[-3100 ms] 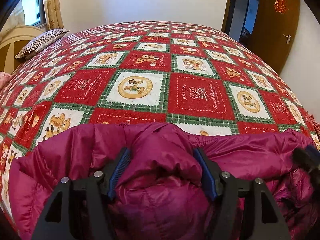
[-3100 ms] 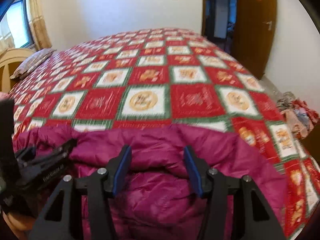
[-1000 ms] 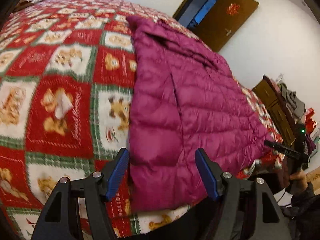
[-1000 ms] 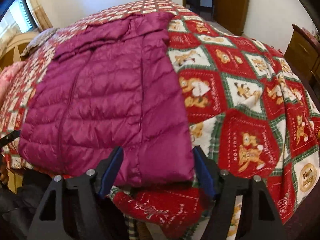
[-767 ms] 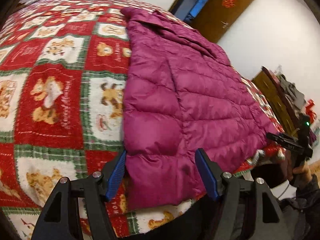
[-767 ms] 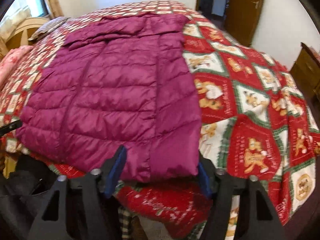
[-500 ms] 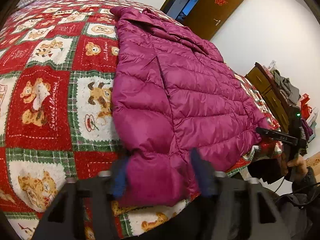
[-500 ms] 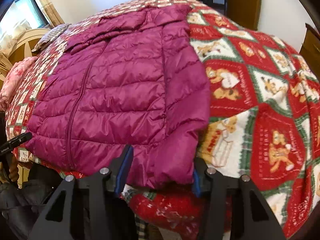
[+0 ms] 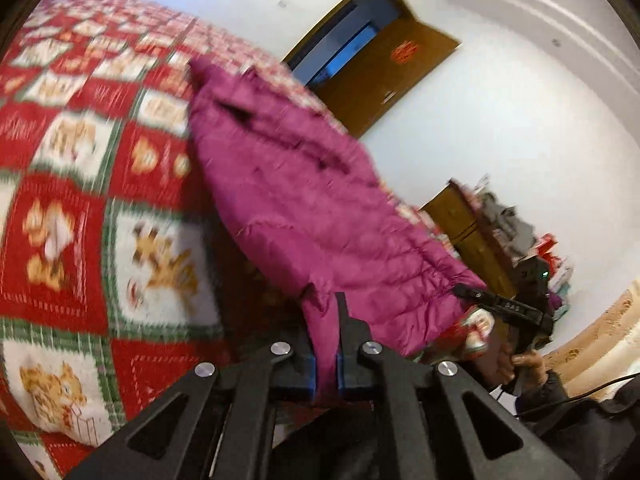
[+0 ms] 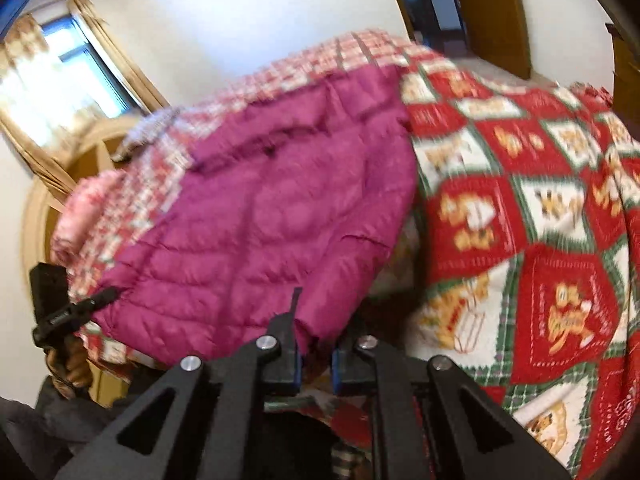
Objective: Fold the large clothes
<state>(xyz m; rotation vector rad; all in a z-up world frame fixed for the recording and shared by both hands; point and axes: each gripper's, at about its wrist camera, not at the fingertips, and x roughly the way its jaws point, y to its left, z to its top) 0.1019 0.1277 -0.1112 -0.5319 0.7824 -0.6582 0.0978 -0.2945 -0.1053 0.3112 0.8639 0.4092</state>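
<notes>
A magenta quilted down jacket [image 9: 304, 208] lies spread on the bed, its bottom hem at the near edge. My left gripper [image 9: 326, 344] has its jaws closing tight on one bottom corner of the hem, and that corner is lifted off the quilt. My right gripper [image 10: 316, 344] is closing on the other bottom corner of the jacket [image 10: 280, 208], with fabric pinched between its blue pads. Each gripper shows small in the other's view: the right gripper [image 9: 500, 306] at the hem's far corner, the left gripper [image 10: 76, 308] at the jacket's lower left. Both views are motion-blurred.
A red, white and green patchwork quilt [image 9: 60, 220] covers the bed [image 10: 520, 208]. A brown door [image 9: 384, 68] stands open behind it. A wooden cabinet [image 9: 464, 220] with piled clothes is at the right. Headboard [image 10: 80, 148], window [image 10: 60, 68] and a pink pillow [image 10: 92, 192] lie at the left.
Both grippers went from open around the hem corners to shut on them. The corners have risen off the quilt and both views have tilted upward.
</notes>
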